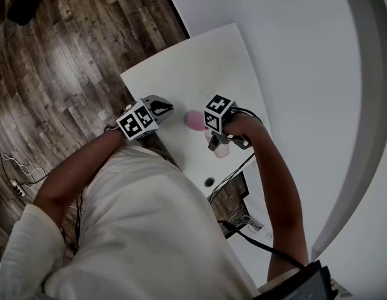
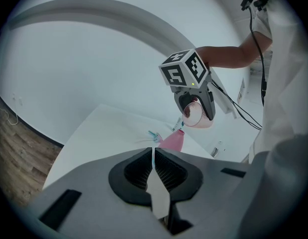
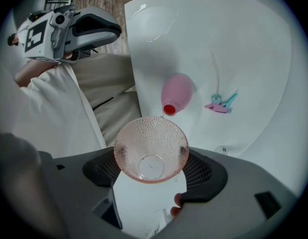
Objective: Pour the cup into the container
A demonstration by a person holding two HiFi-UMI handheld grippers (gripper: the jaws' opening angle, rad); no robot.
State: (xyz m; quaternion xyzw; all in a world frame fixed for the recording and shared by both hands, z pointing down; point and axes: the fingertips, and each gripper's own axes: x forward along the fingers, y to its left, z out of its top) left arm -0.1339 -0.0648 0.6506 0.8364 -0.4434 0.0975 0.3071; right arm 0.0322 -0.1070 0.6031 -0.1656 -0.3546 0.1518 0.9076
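The pink, dimpled clear cup (image 3: 151, 151) sits between the jaws of my right gripper (image 3: 152, 159), which is shut on it. The cup is tipped on its side, its rim just above the red mouth (image 3: 168, 109) of the pink container (image 3: 177, 90) that stands on the white table (image 3: 243, 49). From the left gripper view the cup (image 2: 197, 115) hangs tilted over the container (image 2: 172, 141). My left gripper (image 2: 153, 152) is shut on nothing, held back from the container near the table's edge. In the head view both grippers, left (image 1: 163, 108) and right (image 1: 216, 144), flank the container (image 1: 194, 120).
Pink and teal clips (image 3: 220, 103) lie on the table right of the container. A round cable hole (image 1: 209, 182) and black cables (image 1: 240, 167) are at the table's near edge. Wood floor (image 1: 68, 55) lies to the left, a curved white wall (image 1: 318, 74) behind.
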